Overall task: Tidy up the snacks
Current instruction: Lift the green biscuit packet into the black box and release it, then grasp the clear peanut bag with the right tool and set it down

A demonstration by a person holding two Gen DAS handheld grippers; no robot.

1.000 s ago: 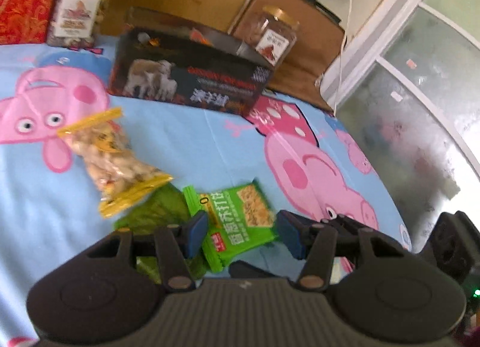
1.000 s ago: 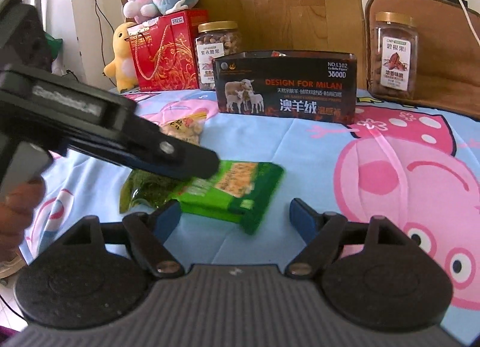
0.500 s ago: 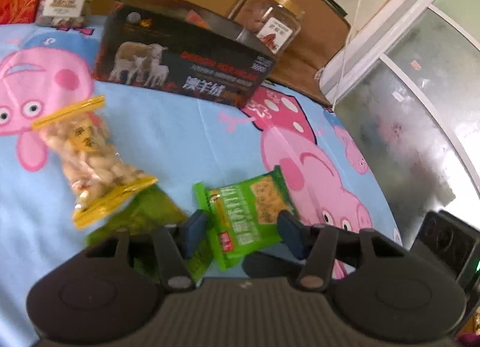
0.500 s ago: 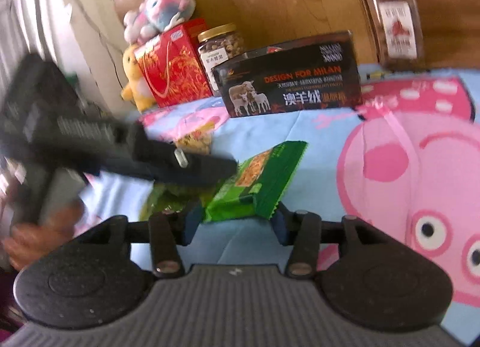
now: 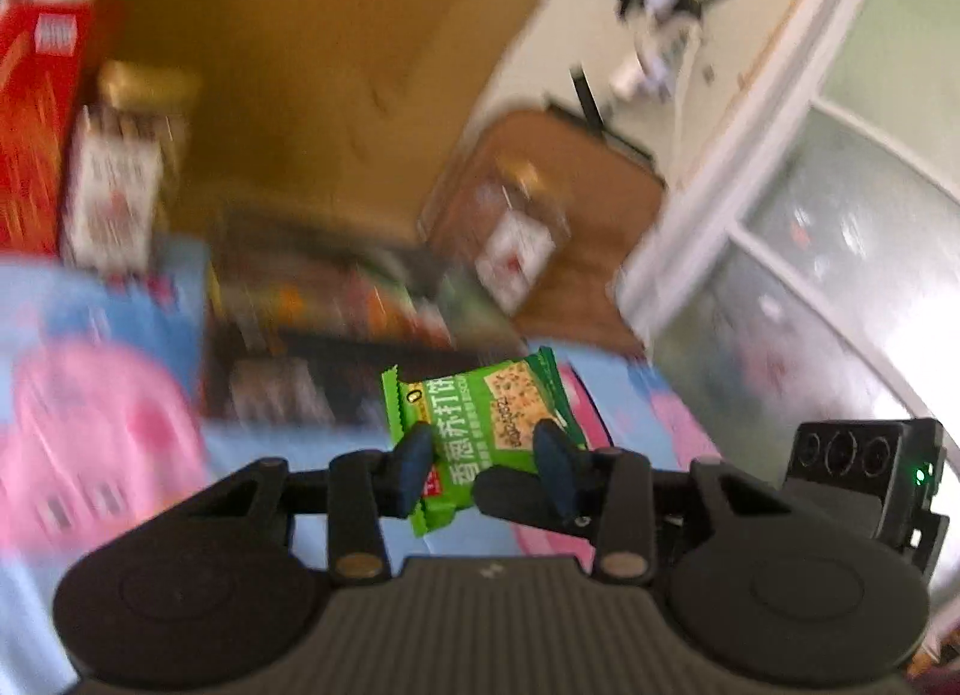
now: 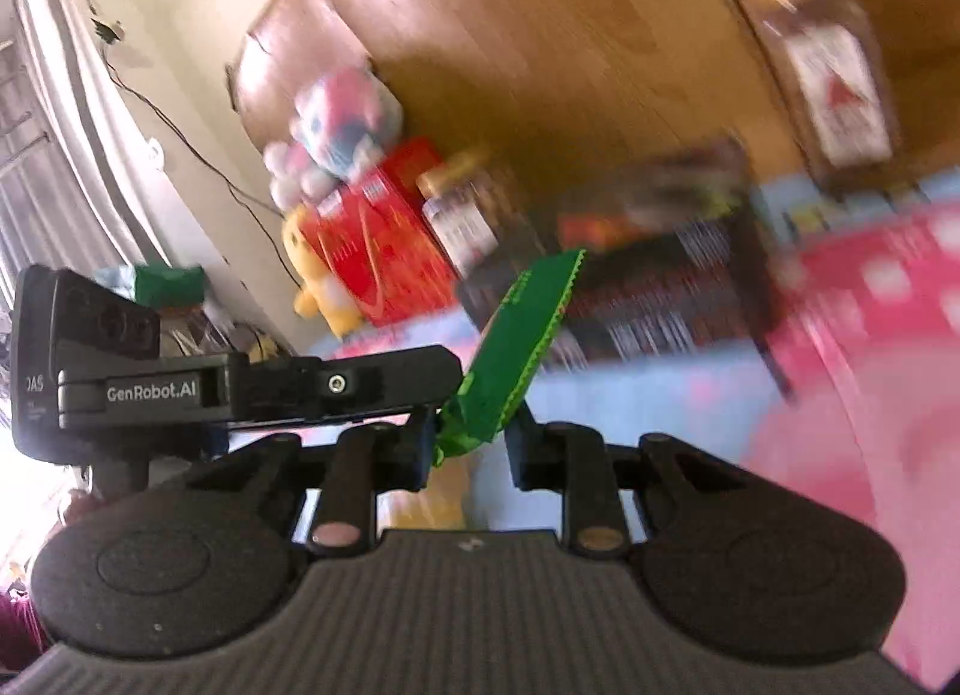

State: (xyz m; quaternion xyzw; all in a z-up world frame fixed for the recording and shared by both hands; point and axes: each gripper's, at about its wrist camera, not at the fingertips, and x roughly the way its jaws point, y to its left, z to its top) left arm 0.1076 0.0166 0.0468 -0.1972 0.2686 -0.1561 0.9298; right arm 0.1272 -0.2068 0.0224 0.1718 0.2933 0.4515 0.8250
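Left claw (image 5: 483,464) clamped on green cracker packet (image 5: 480,425); right claw (image 6: 471,446) straddles the same packet.

Left wrist view: packet sits between both blue pads, printed face toward the camera, its top edge sticking out past the fingertips, its lower corner hanging below the left pad (image 5: 414,464). It is clear of the blue-and-pink cartoon sheet (image 5: 90,425). Right wrist view: packet edge-on, tilted up to the right, its lower end in the narrow gap between the right claw's fingers; cannot tell whether they press it. Left claw's arm comes in from the left to the packet. Dark box (image 6: 654,275) blurred behind.
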